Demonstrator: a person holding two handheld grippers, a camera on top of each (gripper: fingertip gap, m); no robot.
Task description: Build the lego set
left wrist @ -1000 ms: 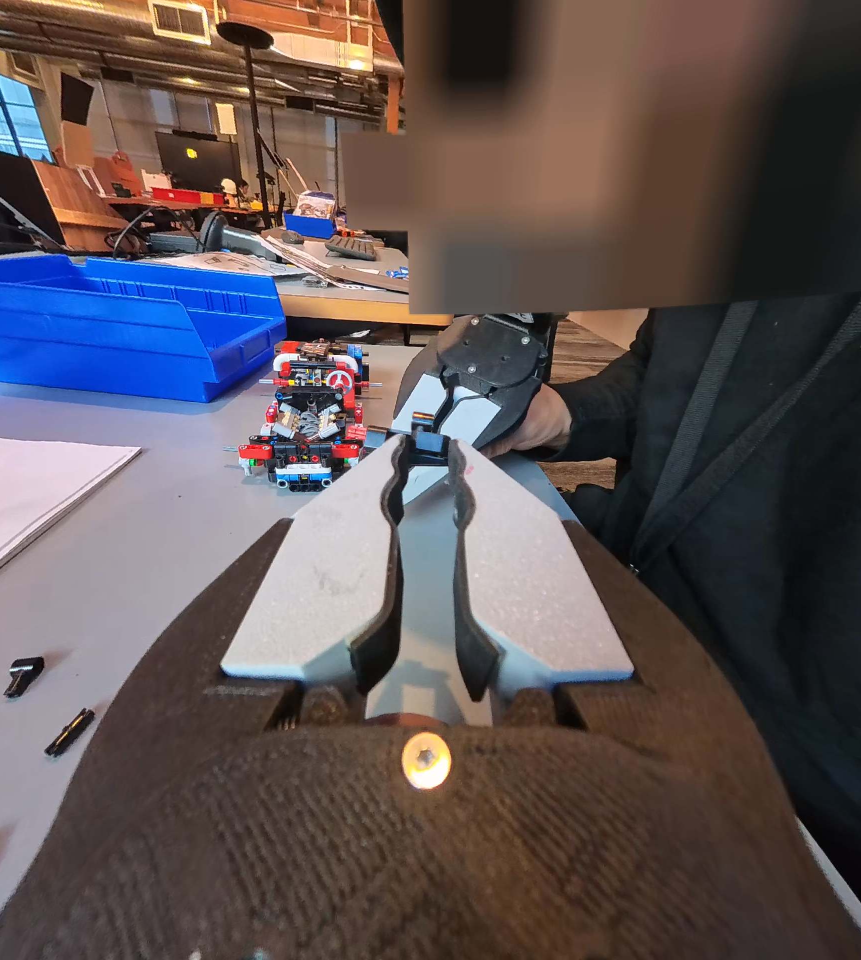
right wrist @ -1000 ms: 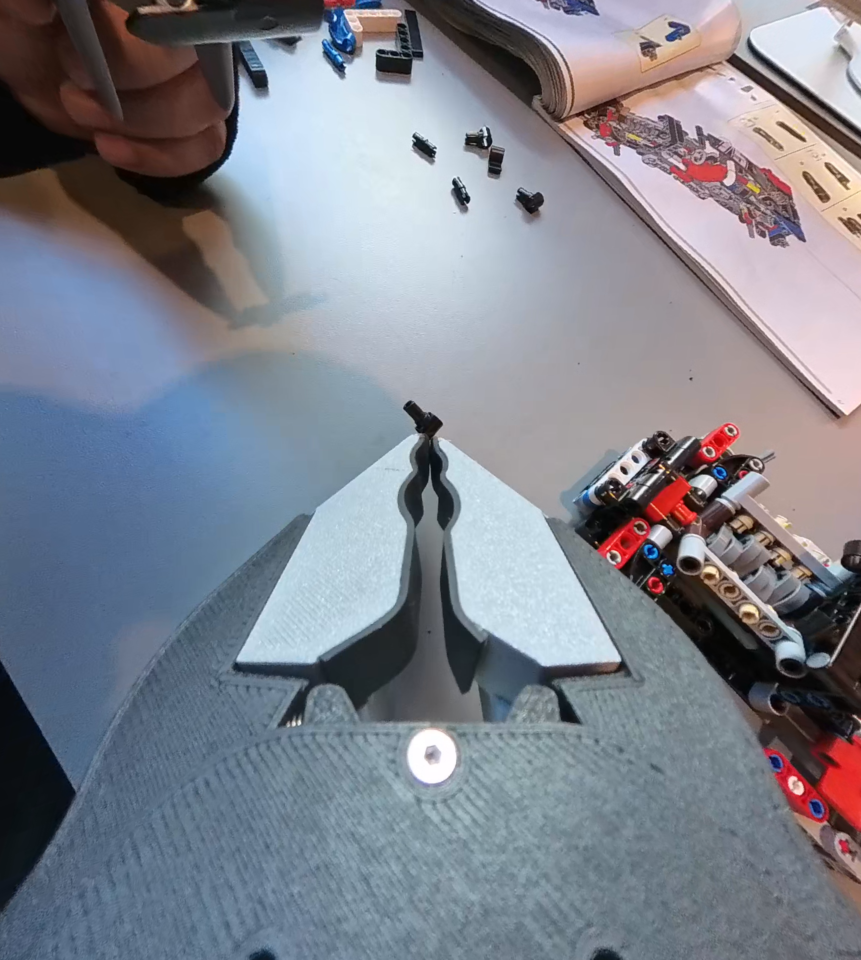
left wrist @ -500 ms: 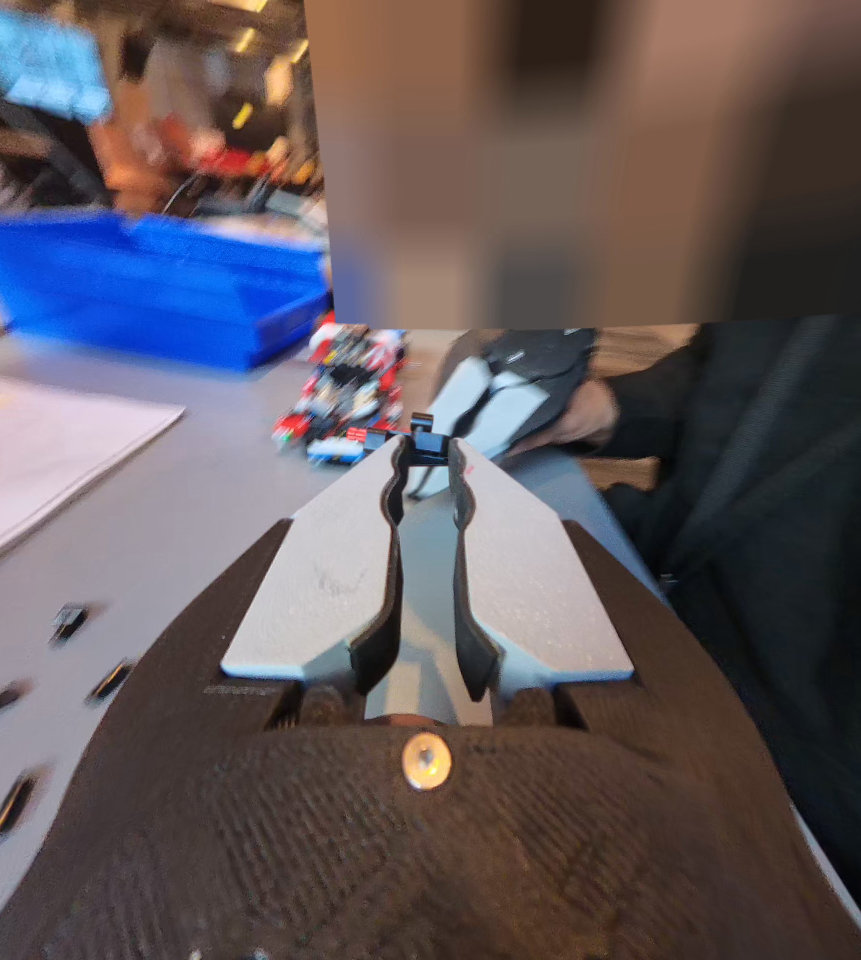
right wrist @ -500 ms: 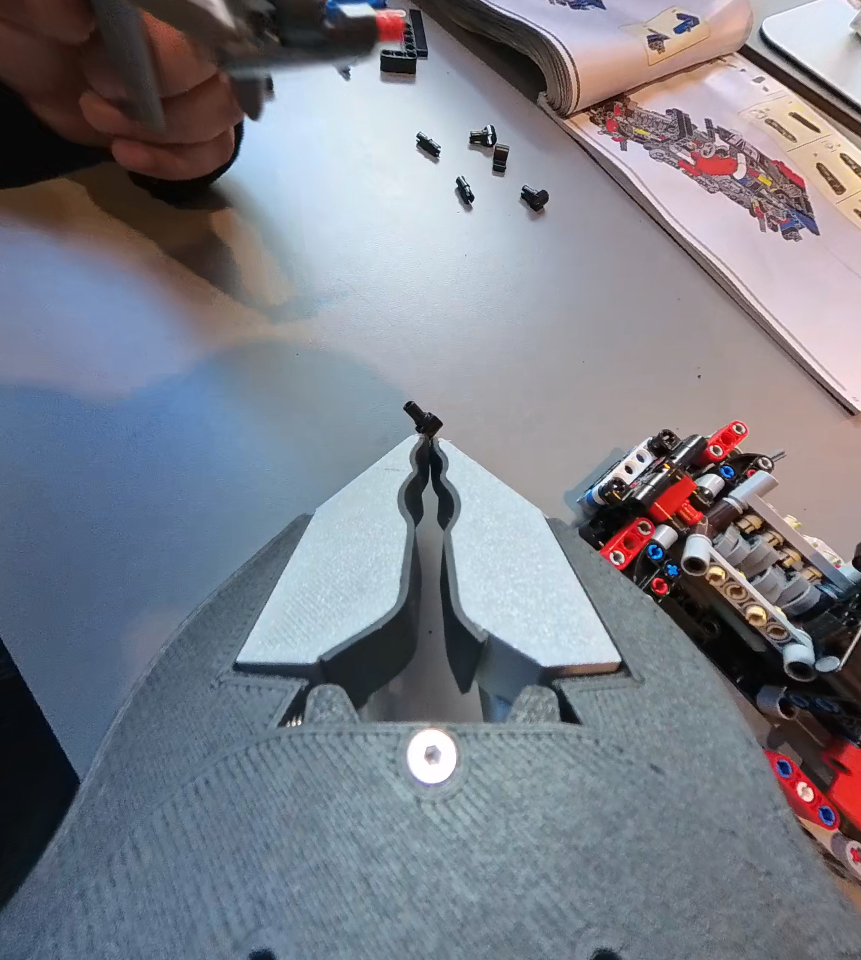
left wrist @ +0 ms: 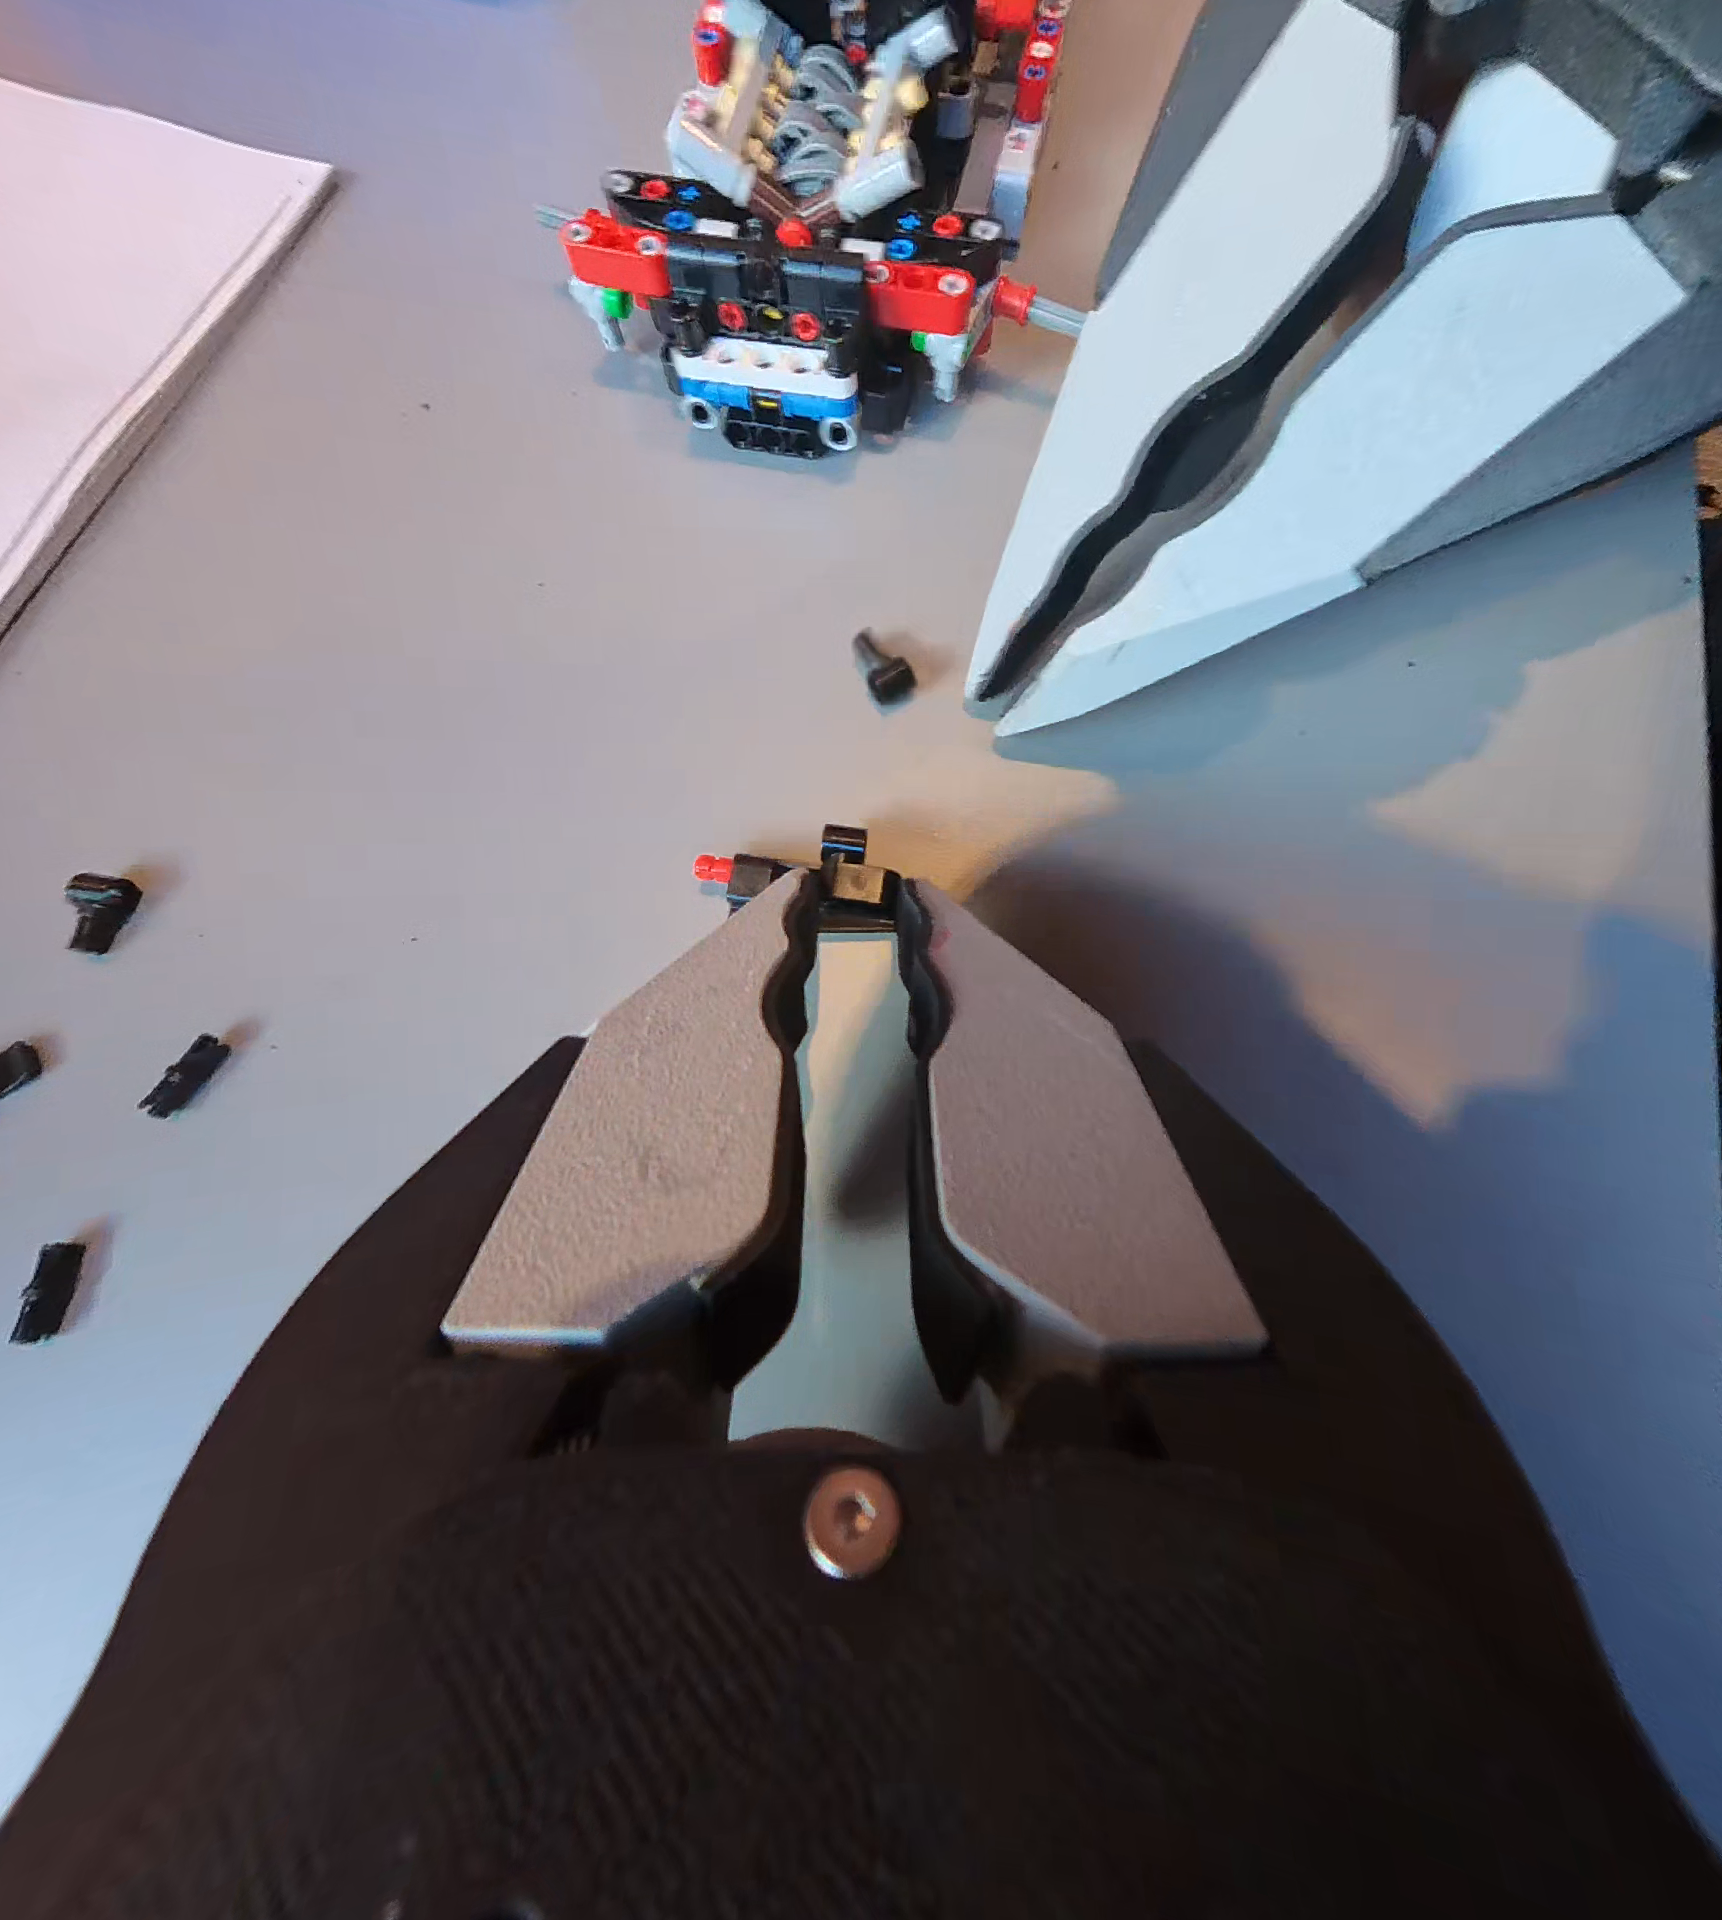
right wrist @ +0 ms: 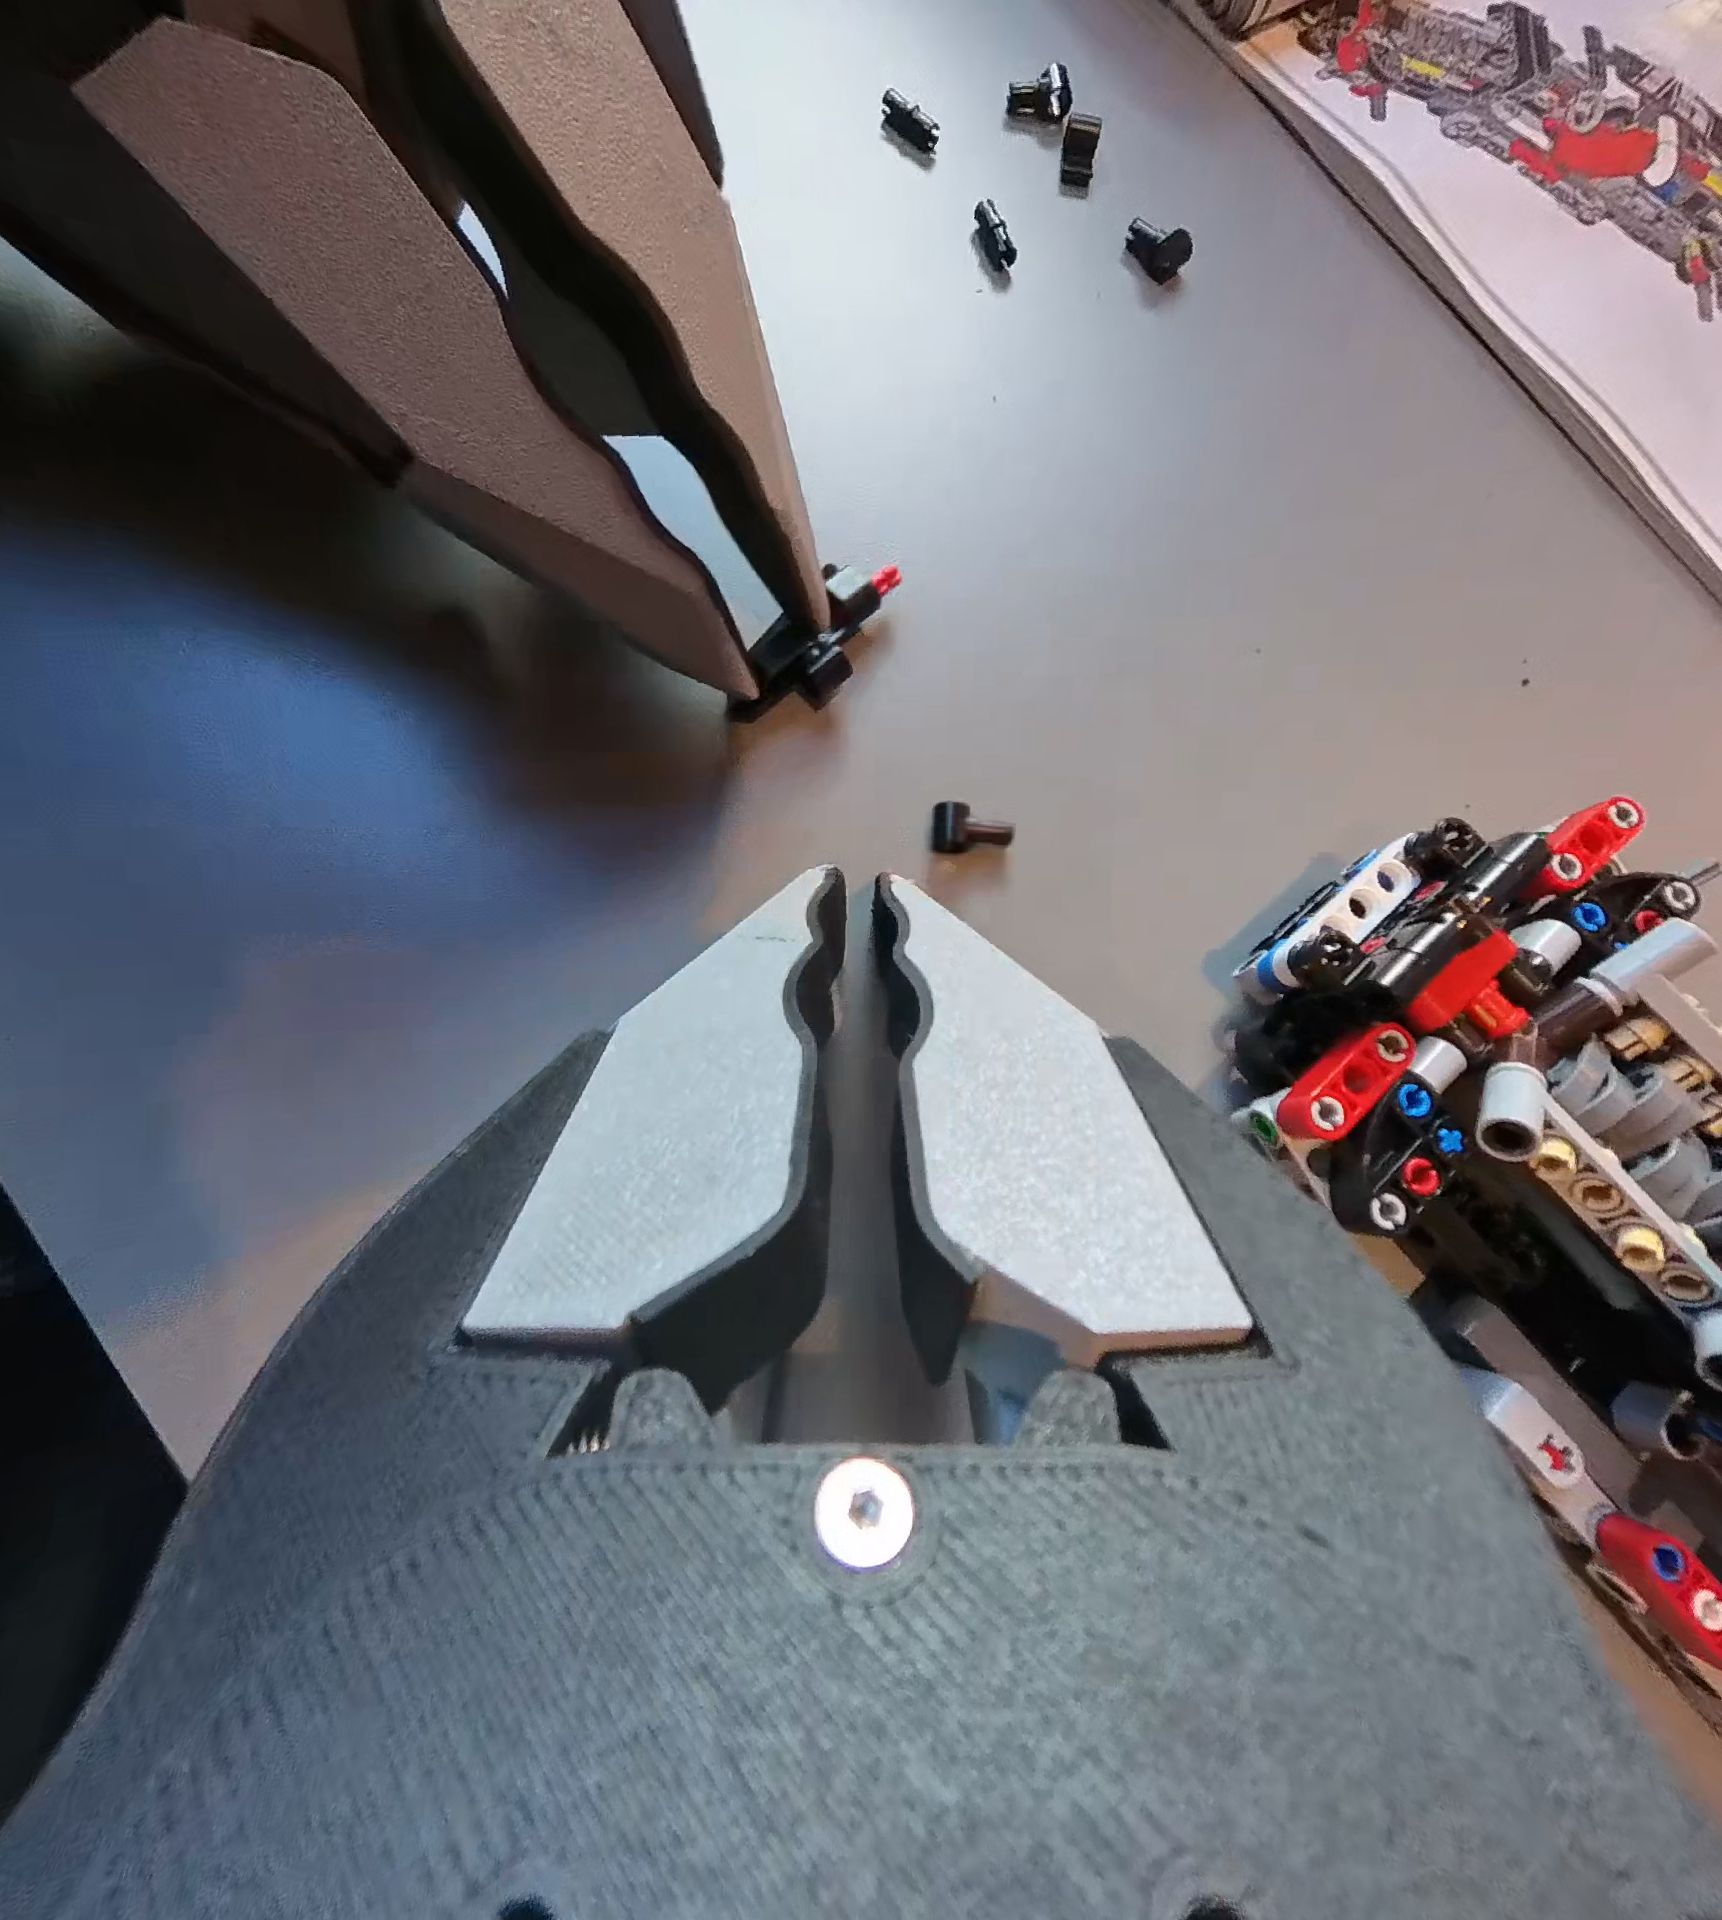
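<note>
A small black piece with a red pin (left wrist: pixel 841 878) is held tight at the tips of the left hand-held gripper (left wrist: pixel 852 902). The piece is kept low, right by the grey worktop (left wrist: pixel 441 644); whether it is touching cannot be told. From the right wrist view, the same piece (right wrist: pixel 821 639) is seen pinched at the tips of the left hand-held gripper (right wrist: pixel 784 665), with the red pin poking out to the side.

The right hand-held gripper (right wrist: pixel 859 891) is seen with only a thin gap between its tips, and nothing is held in it. Its tips are pointed down at the worktop (right wrist: pixel 1148 540).

A little black peg (right wrist: pixel 969 829) is seen lying on the worktop just past those tips. In the left wrist view, the same peg (left wrist: pixel 883 670) lies between the two hand-held grippers, just beside the tips of the right hand-held gripper (left wrist: pixel 992 691).

Off to the side, five small black parts (left wrist: pixel 98 909) are scattered on the worktop.

Farther away, the half-built lego car (left wrist: pixel 784 281) is seen standing on the worktop, made of black, red, grey, white and blue pieces. In the right wrist view, it (right wrist: pixel 1522 1091) is close beside the right hand-held gripper.

An open instruction book (right wrist: pixel 1605 208) is laid near the far edge, and its white pages (left wrist: pixel 57 343) are seen in the left wrist view too.
</note>
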